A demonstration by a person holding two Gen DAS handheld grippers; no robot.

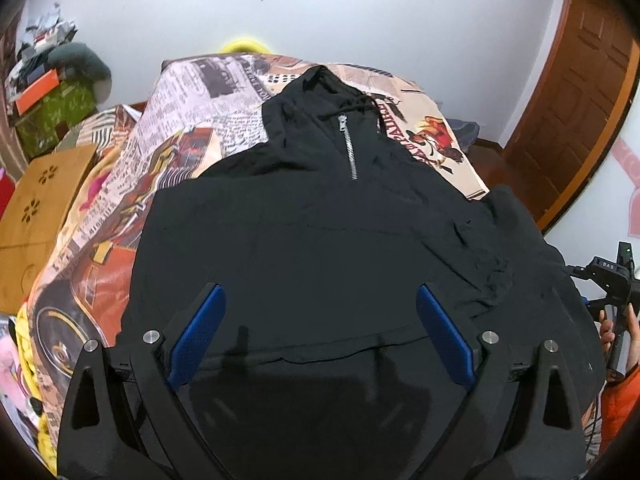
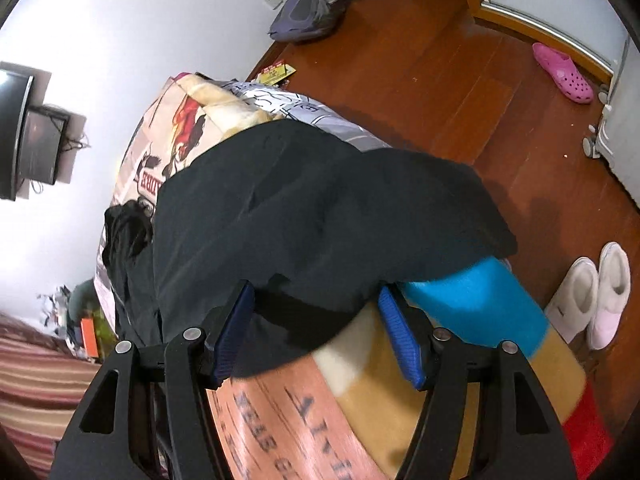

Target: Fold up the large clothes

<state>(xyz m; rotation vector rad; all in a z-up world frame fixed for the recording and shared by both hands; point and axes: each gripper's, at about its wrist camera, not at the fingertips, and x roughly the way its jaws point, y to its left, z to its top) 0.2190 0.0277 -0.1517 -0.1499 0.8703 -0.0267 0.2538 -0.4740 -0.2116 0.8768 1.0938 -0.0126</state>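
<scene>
A black hoodie (image 1: 320, 220) with a short silver zipper (image 1: 348, 148) lies face up on a bed, hood at the far end. My left gripper (image 1: 320, 320) hovers open over its lower body, blue pads (image 1: 200, 332) wide apart and nothing between them. In the right wrist view the hoodie (image 2: 320, 208) drapes over the bed's side edge. My right gripper (image 2: 320, 328) stands open with a loose edge of the black cloth lying between its blue pads (image 2: 400, 336). The pads do not press on it.
The bed has a newspaper-print quilt (image 1: 192, 120) over a colour-block blanket (image 2: 472, 304). A cardboard box (image 1: 36, 208) stands left of the bed. A hand (image 1: 612, 332) in an orange sleeve is at the right edge. White slippers (image 2: 592, 300), a pink clog (image 2: 562, 74) and a backpack (image 2: 308, 8) lie on the wooden floor.
</scene>
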